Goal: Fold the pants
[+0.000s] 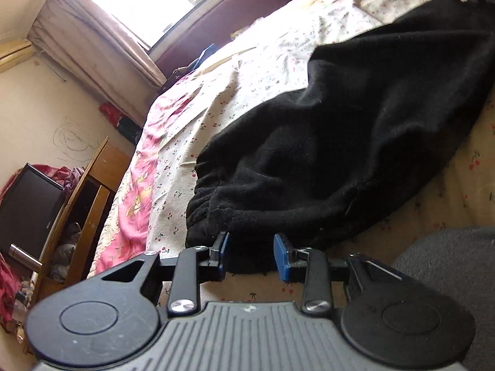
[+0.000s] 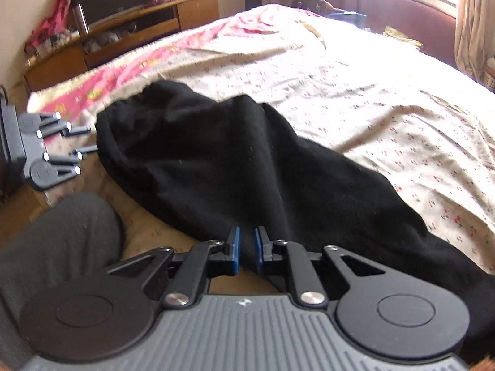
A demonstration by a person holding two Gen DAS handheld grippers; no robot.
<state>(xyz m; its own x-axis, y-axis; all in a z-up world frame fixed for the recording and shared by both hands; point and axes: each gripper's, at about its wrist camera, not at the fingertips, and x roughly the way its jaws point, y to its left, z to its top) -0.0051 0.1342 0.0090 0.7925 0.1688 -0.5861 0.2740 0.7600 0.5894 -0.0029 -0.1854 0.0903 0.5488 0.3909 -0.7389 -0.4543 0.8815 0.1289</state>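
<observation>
While I hold both tools at the near edge of the bed (image 2: pixel 355 92), I log the scene against that landmark.

Item: black pants (image 2: pixel 216 160). Lie lengthwise on the bed's flowered sheet, along its near side, rumpled rather than flat. Gathered waistband end points toward the foot of the bed, by the wooden cabinet (image 2: pixel 130 37); the leg end runs off toward the window side. Appear already doubled leg on leg, though I judge this from the bulk alone.

Item: left gripper (image 1: pixel 251 247). Jaws stand partly apart with nothing pinched between them. Waistband end sits just beyond the fingertips, touching or nearly so; I cannot tell which.

Item: right gripper (image 2: pixel 246 247). Jaws stand a narrow gap apart. Black cloth lies right at and beyond the tips, mid-length of the pants at their near edge; the pads do not visibly press on it, so I count it as released.

Item: my own grey-clad knee (image 2: pixel 58 238), resting at the bed's near edge, between the two tools.

Step in hand, as I judge it: between grasps, after laying the pants out and before the crosswise fold.

Next move calls for: each tool closing on a firm pinch of cloth through both layers, then carrying one end over the other, keeping edges even so the fleece does not bunch.
</observation>
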